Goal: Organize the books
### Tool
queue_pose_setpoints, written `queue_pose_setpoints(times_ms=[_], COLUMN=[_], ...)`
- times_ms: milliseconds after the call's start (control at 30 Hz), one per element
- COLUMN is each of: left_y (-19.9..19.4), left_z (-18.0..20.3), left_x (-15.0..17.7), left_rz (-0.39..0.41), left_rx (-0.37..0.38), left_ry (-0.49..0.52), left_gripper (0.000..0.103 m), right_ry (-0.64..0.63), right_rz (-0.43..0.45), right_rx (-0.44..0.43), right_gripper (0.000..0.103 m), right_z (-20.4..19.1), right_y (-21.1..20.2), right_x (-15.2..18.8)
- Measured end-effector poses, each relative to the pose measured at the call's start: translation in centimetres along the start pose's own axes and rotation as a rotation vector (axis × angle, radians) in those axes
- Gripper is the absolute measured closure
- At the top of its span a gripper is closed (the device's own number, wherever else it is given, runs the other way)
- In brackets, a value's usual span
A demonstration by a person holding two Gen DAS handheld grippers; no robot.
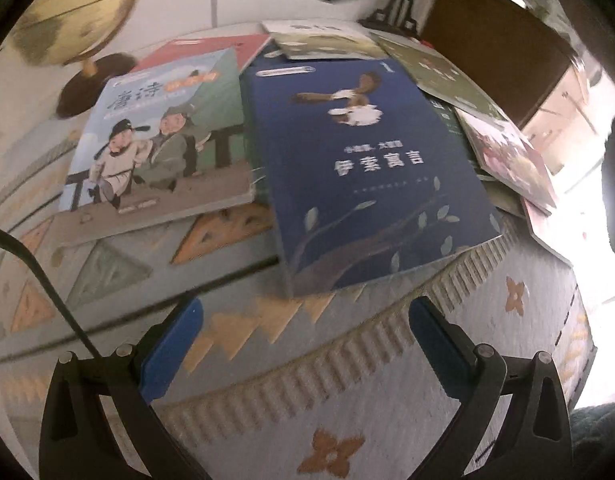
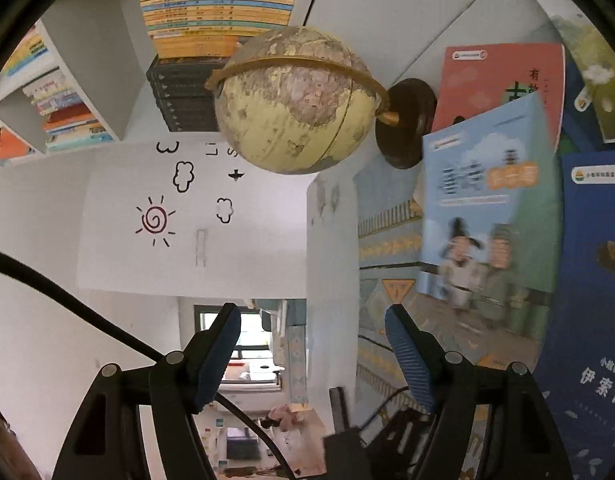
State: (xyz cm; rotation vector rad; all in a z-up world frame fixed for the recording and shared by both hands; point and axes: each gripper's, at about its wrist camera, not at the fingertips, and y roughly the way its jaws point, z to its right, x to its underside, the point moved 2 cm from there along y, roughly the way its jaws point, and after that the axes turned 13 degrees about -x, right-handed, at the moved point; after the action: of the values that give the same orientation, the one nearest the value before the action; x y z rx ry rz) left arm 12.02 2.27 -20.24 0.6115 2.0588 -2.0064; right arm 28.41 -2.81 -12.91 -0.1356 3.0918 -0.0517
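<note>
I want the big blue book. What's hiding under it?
The blue book lies on a patterned cloth and overlaps a dark green book at its right edge. Anything else beneath is covered.

A patterned cloth (image 1: 347,380) with triangles and flowers covers the surface. Several books lie on it and overlap. The dark blue book (image 1: 367,168) reaches the near edge, the light blue picture book (image 1: 159,136) lies just beside it, and a red book (image 1: 203,46) behind. A globe (image 1: 79,8) stands near the far corner.
</note>
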Motion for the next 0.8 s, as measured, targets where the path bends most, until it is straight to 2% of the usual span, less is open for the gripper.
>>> queue_pose_setpoints(times_ms=[133, 367, 467, 533, 633, 800], left_y=[-1.1, -2.8, -3.7, -4.6, -6.1, -8.7], left_z=[-1.3, -1.5, -1.8, -2.3, -3.5, -6.6], left_x=[1.0, 1.8, 1.9, 2.0, 2.2, 2.5], left_rz=[0.005, 0.015, 0.029, 0.045, 0.078, 0.118], left_rx=[-0.021, -0.047, -0.067, -0.090, -0.157, -0.267], left_ry=[-0.047, -0.067, -0.091, -0.119, -0.156, -0.240], left_gripper=[0.001, 0.001, 0.001, 0.001, 0.001, 0.001], right_ry=[-0.018, -0.059, -0.085, -0.142, -0.293, -0.557], right_rz=[0.049, 0.121, 0.128, 0.134, 0.135, 0.117], right_rx=[0.101, 0.381, 0.462, 0.533, 0.659, 0.745], right_gripper=[0.029, 0.028, 0.028, 0.028, 0.028, 0.027], right_z=[0.0, 1.5, 1.3, 0.3, -2.7, -8.2], right_y=[-2.6, -8.1, -9.0, -9.4, -8.9, -6.8], right_x=[0.9, 4.6, 6.1, 7.2, 8.7, 10.7])
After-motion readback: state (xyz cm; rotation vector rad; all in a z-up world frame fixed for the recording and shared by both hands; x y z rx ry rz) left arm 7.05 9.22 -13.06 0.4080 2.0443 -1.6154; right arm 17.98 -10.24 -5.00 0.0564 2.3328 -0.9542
